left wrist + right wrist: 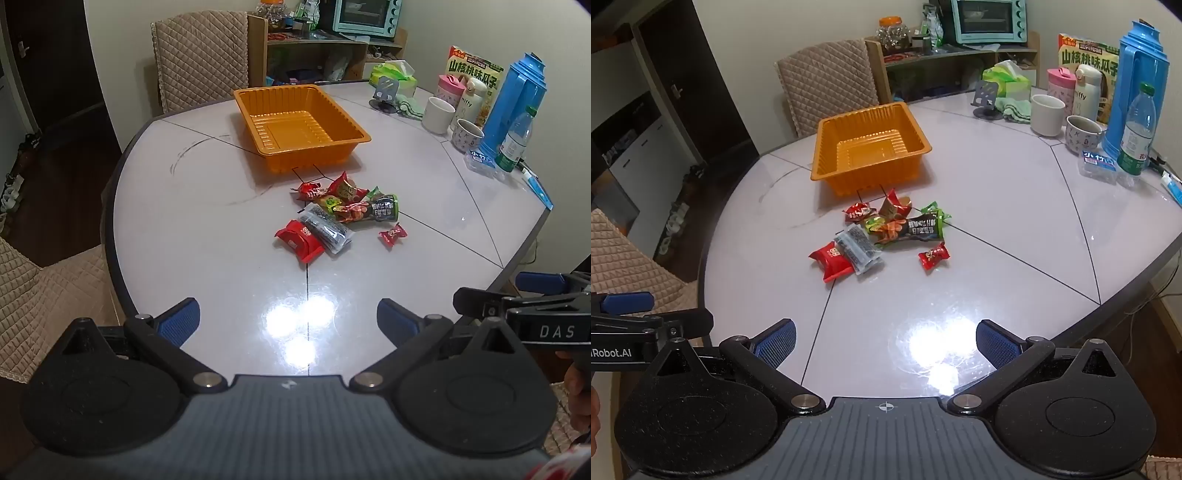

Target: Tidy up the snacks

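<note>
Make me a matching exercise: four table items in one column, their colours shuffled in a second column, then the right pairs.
1. tray
2. thermos jug
3. mug
4. tissue pack

A. blue
B. green
C. orange
D. white

Pairs: 1-C, 2-A, 3-D, 4-B

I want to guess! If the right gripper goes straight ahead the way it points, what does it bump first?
Probably the bare table. The open right gripper aims down at it, short of the snack pile.
</note>
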{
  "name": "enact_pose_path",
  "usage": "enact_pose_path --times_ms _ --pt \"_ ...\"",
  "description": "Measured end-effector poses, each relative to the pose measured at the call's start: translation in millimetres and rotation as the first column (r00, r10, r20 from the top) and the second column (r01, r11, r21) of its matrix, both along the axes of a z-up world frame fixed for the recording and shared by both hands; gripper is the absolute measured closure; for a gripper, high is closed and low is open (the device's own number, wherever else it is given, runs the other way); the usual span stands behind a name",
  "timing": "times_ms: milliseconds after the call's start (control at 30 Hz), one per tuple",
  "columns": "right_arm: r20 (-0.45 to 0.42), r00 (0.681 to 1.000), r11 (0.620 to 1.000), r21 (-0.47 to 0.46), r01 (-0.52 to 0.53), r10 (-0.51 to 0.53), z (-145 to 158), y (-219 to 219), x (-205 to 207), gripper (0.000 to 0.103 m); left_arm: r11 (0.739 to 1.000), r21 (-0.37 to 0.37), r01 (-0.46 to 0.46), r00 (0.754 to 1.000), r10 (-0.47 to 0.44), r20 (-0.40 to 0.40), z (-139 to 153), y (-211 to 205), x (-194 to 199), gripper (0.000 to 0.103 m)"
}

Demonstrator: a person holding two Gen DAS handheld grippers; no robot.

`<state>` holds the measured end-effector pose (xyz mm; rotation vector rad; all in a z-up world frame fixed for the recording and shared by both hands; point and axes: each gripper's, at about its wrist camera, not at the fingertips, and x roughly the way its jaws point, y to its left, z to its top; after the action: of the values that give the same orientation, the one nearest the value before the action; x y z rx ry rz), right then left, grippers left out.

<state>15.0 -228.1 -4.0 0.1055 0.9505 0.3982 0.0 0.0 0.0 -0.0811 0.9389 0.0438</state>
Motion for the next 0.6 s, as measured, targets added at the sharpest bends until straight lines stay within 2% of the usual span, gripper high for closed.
enact_pose_path --times_ms 600 --pt "-0.004 1.000 1.000 -0.002 -0.004 0.004 -2.1 4.1 2.4 0.000 1.000 -0.002 -0.009 1.000 0.009 -0.005 3.4 2.4 -1.1 0.001"
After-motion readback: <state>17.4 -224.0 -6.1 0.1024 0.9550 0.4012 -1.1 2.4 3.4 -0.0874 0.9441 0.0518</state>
